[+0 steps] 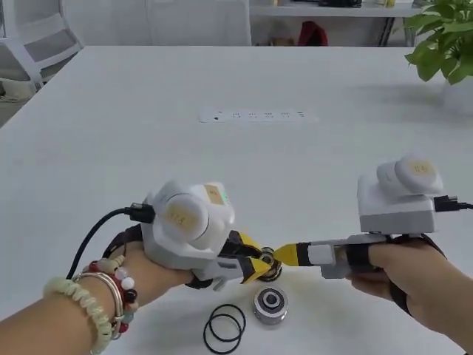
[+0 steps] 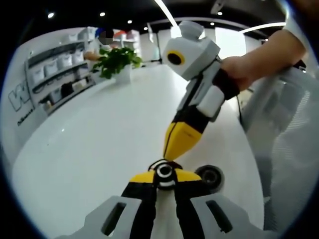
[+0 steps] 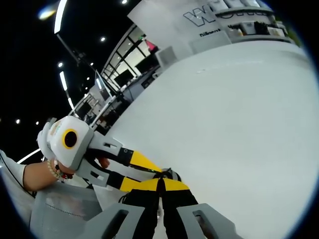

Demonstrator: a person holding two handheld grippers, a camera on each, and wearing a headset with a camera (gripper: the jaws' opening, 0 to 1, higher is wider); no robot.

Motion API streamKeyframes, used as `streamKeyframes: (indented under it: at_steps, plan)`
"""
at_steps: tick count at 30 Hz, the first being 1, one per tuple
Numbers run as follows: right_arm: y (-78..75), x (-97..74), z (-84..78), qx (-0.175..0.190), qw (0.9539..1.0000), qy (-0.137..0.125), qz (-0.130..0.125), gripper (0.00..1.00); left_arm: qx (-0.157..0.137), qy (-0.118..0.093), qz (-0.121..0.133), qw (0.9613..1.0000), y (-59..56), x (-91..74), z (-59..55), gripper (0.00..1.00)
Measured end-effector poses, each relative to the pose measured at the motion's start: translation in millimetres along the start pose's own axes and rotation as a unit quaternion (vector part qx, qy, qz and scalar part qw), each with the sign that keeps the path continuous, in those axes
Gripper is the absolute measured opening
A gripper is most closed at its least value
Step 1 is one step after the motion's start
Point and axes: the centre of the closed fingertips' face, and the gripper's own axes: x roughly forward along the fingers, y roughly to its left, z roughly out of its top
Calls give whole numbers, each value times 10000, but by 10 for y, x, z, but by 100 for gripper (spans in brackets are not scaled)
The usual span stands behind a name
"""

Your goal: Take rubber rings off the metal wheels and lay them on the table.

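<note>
Head view: ring pull under way on the held wheel

Held wheel [image 2: 164, 172]: small, metal, dark at the hub, lifted off the table and caught at the tips of my left gripper [image 1: 259, 266]. Those jaws are drawn narrow, clamped on it. In the left gripper view it sits square between the yellow tips.

My right gripper [image 1: 281, 255] comes in from the opposite side, nose to nose with the left and touching the wheel's rim. Its jaws are pressed together. The right gripper view shows a thin dark arc just past the tips, likely the rubber ring, but I cannot tell whether it is in the pinch.

Below the grippers, a second wheel [image 1: 270, 305] stands on the table [image 1: 222, 170]. Just beside it two rubber rings [image 1: 224, 325] lie flat, overlapping. I judge that wheel is finished.

Step in hand, as I read it: peeling a ring off the held wheel.

Next move: get a sure bite on the ring's edge and draw the right gripper away along the wheel's axis while the left holds firm. Then lay the ring down near the other two. Risk: the ring slips out, or the wheel twists in the left jaws.
</note>
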Motion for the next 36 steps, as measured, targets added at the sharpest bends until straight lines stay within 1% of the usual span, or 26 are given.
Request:
streamKeyframes:
  at_steps: [6, 8, 13, 14, 15, 19, 23, 31, 33, 34, 36]
  plan:
    - [38, 2, 7, -44, 10000, -8, 42, 0, -52, -26, -5, 10000, 1, -2, -2, 14]
    - [53, -1, 30, -28, 10000, -64, 67, 0, -46, -25, -8, 10000, 0, -2, 0, 14]
    - [49, -3, 46, -52, 9999, -83, 88, 0, -37, -19, -13, 10000, -6, -1, 1, 14]
    - [64, -5, 51, -48, 9999, -94, 126, 0, -36, -16, -10, 10000, -7, -1, 2, 14]
    - [83, -13, 80, -12, 9997, -163, 160, 0, -37, -11, -8, 10000, -7, -2, 2, 14]
    - [23, -9, 73, -98, 9998, -123, 87, 0, 6, 31, -25, 10000, -8, -9, 0, 14]
    - [-9, -11, 57, -98, 9999, -77, 32, 0, 53, 39, -33, 10000, -10, -23, 19, 15]
    - [-12, -23, 112, -39, 9998, -189, 41, 0, 115, -139, -37, 9998, 4, -101, 162, 20]
    - [-10, -32, 128, -32, 9997, -222, 28, 0, 82, -237, -73, 9997, 2, -133, 221, 24]
    - [-2, -35, 135, -15, 9997, -239, 33, 0, 84, -282, -74, 9995, 1, -145, 248, 29]
    - [5, -41, 146, 1, 9996, -268, 31, 0, 142, -380, -83, 9991, -3, -178, 305, 34]
